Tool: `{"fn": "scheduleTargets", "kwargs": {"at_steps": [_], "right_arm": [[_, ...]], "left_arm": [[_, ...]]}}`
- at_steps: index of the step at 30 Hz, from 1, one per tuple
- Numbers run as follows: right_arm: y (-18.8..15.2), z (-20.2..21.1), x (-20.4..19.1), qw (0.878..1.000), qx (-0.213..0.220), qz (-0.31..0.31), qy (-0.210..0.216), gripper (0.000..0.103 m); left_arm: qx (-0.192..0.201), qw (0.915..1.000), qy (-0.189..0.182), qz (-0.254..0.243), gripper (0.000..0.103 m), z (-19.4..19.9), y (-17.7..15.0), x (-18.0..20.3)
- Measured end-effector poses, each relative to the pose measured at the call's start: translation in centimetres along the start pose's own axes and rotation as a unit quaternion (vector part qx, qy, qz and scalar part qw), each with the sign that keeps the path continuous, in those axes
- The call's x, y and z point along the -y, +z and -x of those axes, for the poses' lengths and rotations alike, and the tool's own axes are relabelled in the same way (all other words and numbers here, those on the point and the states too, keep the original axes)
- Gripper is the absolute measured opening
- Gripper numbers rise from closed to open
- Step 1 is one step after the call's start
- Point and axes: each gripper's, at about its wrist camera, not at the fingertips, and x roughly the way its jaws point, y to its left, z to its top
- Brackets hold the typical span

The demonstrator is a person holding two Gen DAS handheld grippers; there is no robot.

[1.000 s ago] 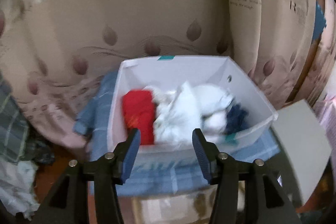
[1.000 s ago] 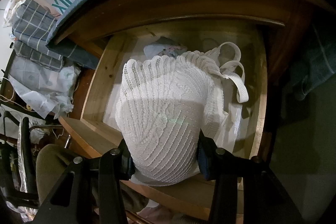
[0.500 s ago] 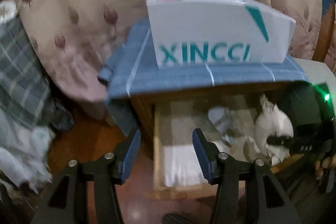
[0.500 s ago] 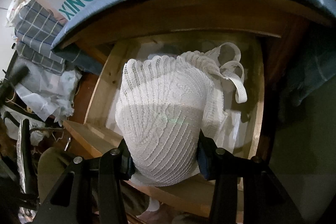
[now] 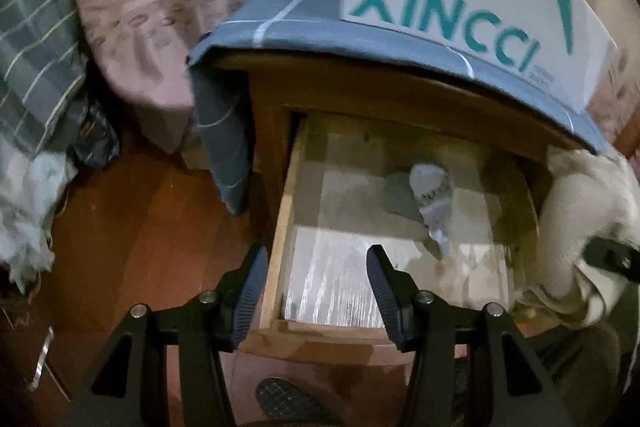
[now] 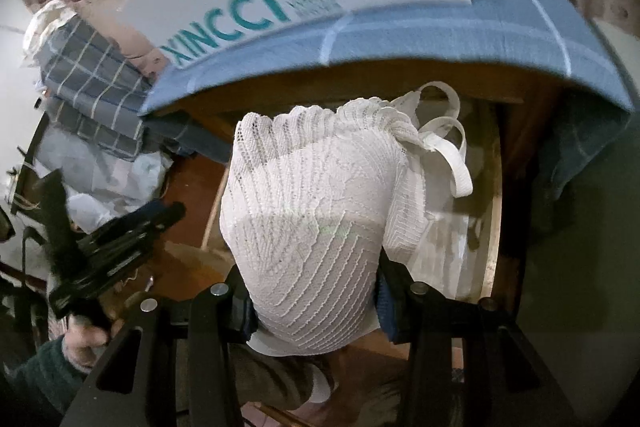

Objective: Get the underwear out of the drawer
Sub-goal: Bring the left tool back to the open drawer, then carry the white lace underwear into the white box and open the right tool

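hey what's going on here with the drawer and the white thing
A person is emptying an open wooden drawer with two handheld tools. The right tool is clamped on a white lace undergarment, held above the drawer. The left tool is open and empty over the drawer's front, where a small pale garment lies inside.

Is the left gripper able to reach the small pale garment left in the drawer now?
Probably yes. The left gripper is open and empty above the open drawer, and nothing covers the garment lying ahead.
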Motion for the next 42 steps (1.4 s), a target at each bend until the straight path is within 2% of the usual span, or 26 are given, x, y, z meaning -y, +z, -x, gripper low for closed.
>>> {"fn": "scheduleTargets", "kwargs": {"at_steps": [4,7,13,18,22,26,31,36,42], "right_arm": [[0.0,2.9,-1.4,1.000,0.017,0.002,0.023,0.042],[0.2,5.2,-2.4,0.999,0.031,0.006,0.034,0.042],[2.4,11.6,-5.7,0.994,0.091,0.050,0.041,0.042],[6.4,16.7,-7.7,0.985,0.152,0.073,0.039,0.042],[10.5,18.5,-9.2,0.978,0.188,0.087,0.024,0.043],[15.1,18.1,-9.5,0.976,0.200,0.089,-0.014,0.043],[20.1,15.0,-9.7,0.975,0.179,0.100,-0.081,0.043],[22.6,10.4,-9.5,0.975,0.136,0.112,-0.134,0.043],[23.3,5.4,-8.5,0.976,0.098,0.101,-0.164,0.043]], "left_arm": [[0.024,0.9990,-0.004,0.037,0.053,0.8,-0.1,-1.0],[0.027,0.9982,-0.011,0.053,0.053,0.9,-0.1,-1.6],[0.035,0.9969,-0.025,0.066,0.053,1.2,-0.2,-2.1],[0.043,0.9973,-0.023,0.055,0.053,1.4,-0.2,-1.4],[0.048,0.9971,-0.023,0.054,0.053,1.6,-0.3,-1.2],[0.056,0.9963,-0.020,0.062,0.053,1.9,-0.4,-1.5],[0.055,0.9958,-0.023,0.070,0.053,1.8,-0.4,-1.9],[0.055,0.9955,-0.023,0.073,0.053,1.7,-0.5,-2.0],[0.057,0.9957,-0.025,0.069,0.053,1.8,-0.5,-2.2]]}}
